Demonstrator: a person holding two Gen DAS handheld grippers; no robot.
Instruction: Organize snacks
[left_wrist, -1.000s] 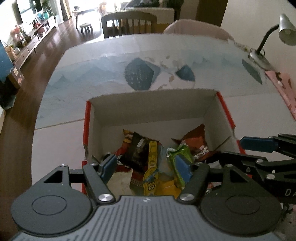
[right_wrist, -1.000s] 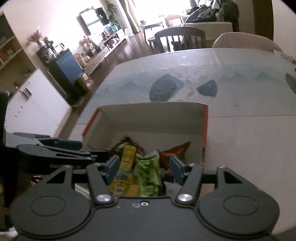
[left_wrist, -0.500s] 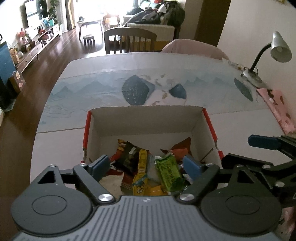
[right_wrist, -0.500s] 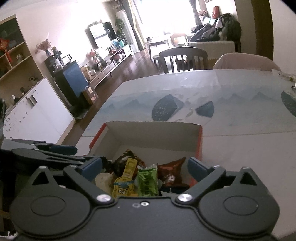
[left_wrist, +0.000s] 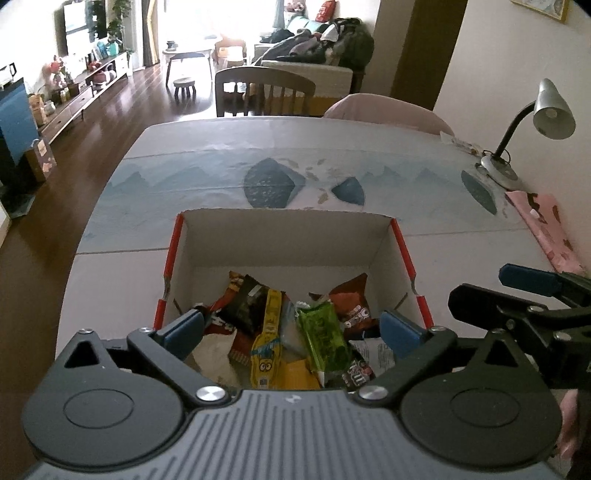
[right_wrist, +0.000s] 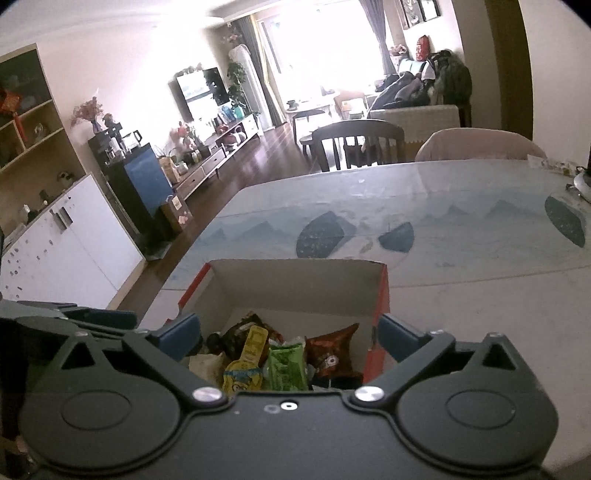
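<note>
Left wrist view: the left gripper (left_wrist: 291, 332) hangs above the near edge of the box (left_wrist: 288, 229), fingers wide apart and holding nothing. Between them lie the snacks, all inside the box: a green pack (left_wrist: 325, 339) on top at centre, a yellow pack (left_wrist: 266, 343) just beside it to the left, a dark pack (left_wrist: 247, 302) behind that, and a brown pack (left_wrist: 351, 299) toward the right wall. The right gripper (left_wrist: 517, 291) shows at the right edge of this view, outside the box wall.

Right wrist view: the right gripper (right_wrist: 288, 332) is likewise spread and empty, poised over the box (right_wrist: 295, 266) from the near right corner. The same green pack (right_wrist: 286, 365), yellow pack (right_wrist: 245, 362) and brown pack (right_wrist: 330, 354) lie below it.

Stage, as judged: the snacks appear gathered, and no loose pack shows on the table (left_wrist: 258, 155), so the task looks near its end or at a check of the contents. A further move, if any, would call for lowering one gripper into the box and closing on a top pack without snagging the wall.

Hidden or unclear: both gripper bodies cover the near wall and the nearest part of the heap. Packs lying under others cannot be counted. Labels are too small to read. The table nearest the person is out of view, so stray snacks there cannot be ruled out.
</note>
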